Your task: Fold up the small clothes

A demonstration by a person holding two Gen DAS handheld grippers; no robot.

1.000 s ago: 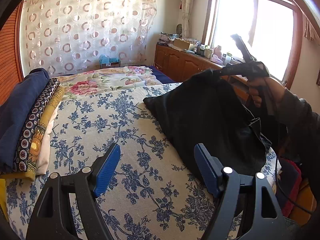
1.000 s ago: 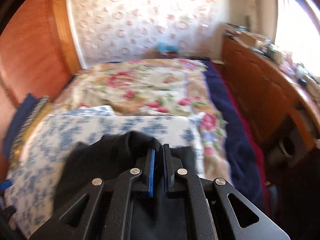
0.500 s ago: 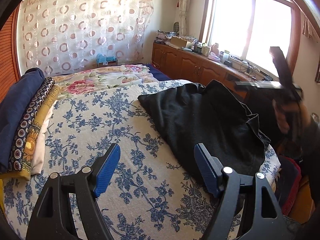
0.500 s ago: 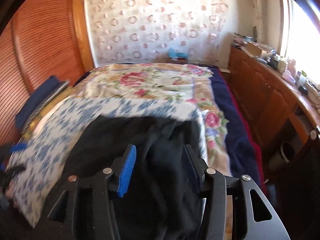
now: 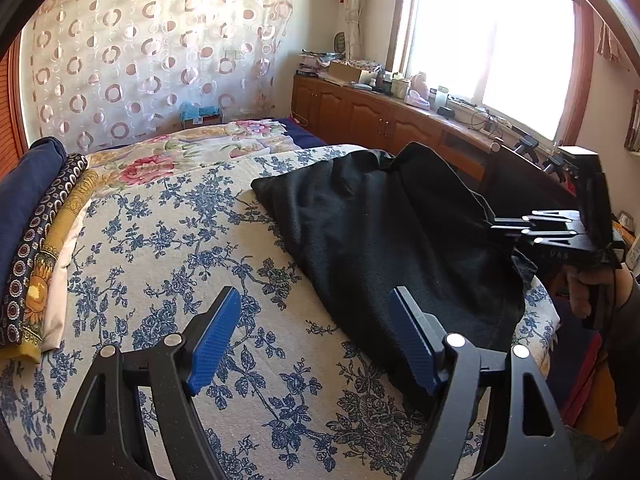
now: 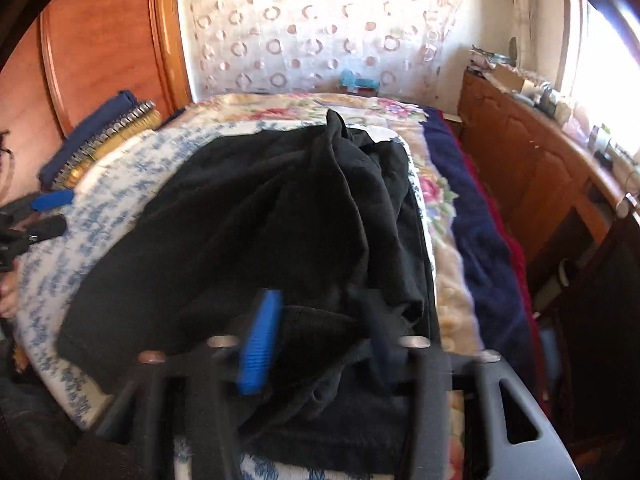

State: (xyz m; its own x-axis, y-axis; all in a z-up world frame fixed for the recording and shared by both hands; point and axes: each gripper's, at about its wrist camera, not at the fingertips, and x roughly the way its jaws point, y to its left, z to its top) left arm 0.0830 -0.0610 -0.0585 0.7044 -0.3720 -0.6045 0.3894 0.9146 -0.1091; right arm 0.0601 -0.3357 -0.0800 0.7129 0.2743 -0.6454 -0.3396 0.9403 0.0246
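A bed [image 5: 160,240] under a blue-flowered white cover carries a rumpled black garment [image 5: 380,232] along its right half, with a stack of folded clothes [image 5: 36,240] lying well apart at the bed's left edge. The left gripper [image 5: 316,336] hovers over the cover beside the garment, its blue fingers [image 5: 214,336] spread wide and empty. The right gripper [image 6: 320,340] is at the garment's near edge, closing with black cloth between its motion-blurred fingers [image 6: 260,344].

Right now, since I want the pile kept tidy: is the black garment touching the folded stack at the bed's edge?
Apart. The left wrist view shows bare blue-flowered bedspread lying between the black garment and the folded stack.
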